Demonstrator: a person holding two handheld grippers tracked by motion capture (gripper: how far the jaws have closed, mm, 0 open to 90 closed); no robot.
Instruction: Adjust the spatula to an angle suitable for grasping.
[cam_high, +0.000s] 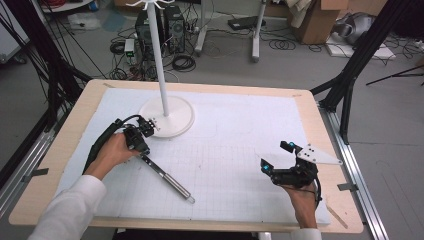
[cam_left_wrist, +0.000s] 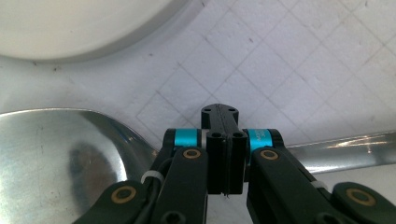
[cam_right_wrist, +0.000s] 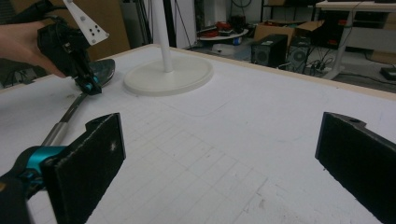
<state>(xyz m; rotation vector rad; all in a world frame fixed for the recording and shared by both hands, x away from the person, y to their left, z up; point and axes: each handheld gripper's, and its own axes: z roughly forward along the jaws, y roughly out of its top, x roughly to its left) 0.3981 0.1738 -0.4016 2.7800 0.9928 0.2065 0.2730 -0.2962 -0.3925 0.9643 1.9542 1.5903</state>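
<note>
A long metal spoon (cam_high: 167, 179) lies slantwise on the white gridded mat (cam_high: 235, 145), its bowl (cam_left_wrist: 60, 158) toward the stand and its handle (cam_left_wrist: 345, 149) toward the near edge. My left gripper (cam_high: 141, 150) points down over the spoon's neck, jaws shut flat against each other (cam_left_wrist: 219, 112); whether they touch the metal I cannot tell. It also appears in the right gripper view (cam_right_wrist: 88, 86). My right gripper (cam_high: 276, 156) rests near the front right of the mat, open wide with nothing between its pads (cam_right_wrist: 224, 126).
A white stand with a round base (cam_high: 167, 117) and tall pole (cam_high: 160, 60) rises just beyond the spoon's bowl, close to my left gripper. The wooden table edge (cam_high: 345, 200) frames the mat. Computers, cables and boxes sit on the floor behind.
</note>
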